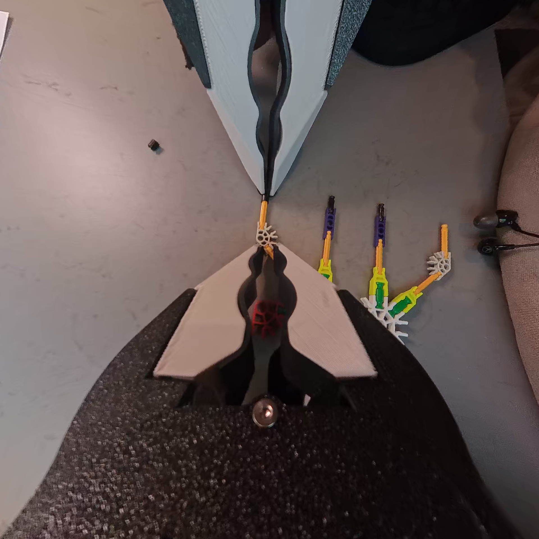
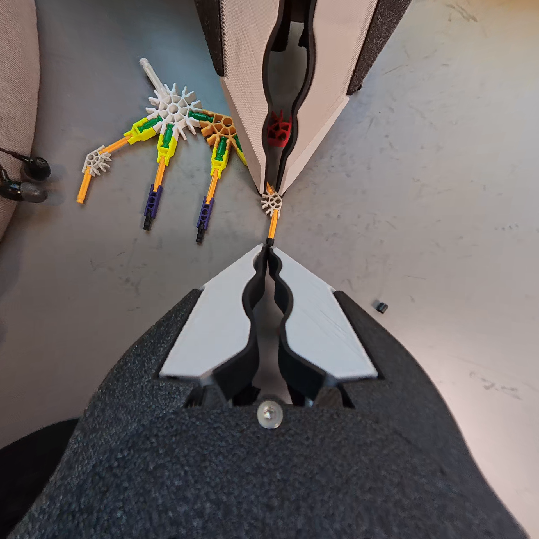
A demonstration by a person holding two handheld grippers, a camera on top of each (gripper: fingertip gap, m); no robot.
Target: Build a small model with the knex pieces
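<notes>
My left gripper (image 1: 267, 248) is shut on a short orange rod (image 1: 270, 252) plugged into a small grey connector (image 1: 265, 234). A second orange rod (image 1: 263, 213) runs from that connector to my right gripper (image 1: 266, 194), which is shut on its dark-tipped far end. The two grippers face each other tip to tip above the grey table (image 1: 102, 233). In the right wrist view my right gripper (image 2: 267, 246) holds the rod (image 2: 273, 226), with the connector (image 2: 271, 201) at the left gripper (image 2: 269, 189). A red connector (image 2: 279, 131) shows in the gap between the left fingers; I cannot tell whether it is held.
A built toy lies flat beside the grippers: a white snowflake hub (image 2: 173, 109) and orange connector (image 2: 223, 128) with green, yellow, orange and purple arms (image 1: 379, 262). Black earbuds (image 2: 29, 178) lie by a beige cushion (image 1: 519, 204). A tiny black piece (image 2: 380, 306) lies apart. Some 5 cm of space lies between my two pairs of fingers. From the left gripper's tips to the white snowflake hub (image 2: 173, 109) is close to 8 cm.
</notes>
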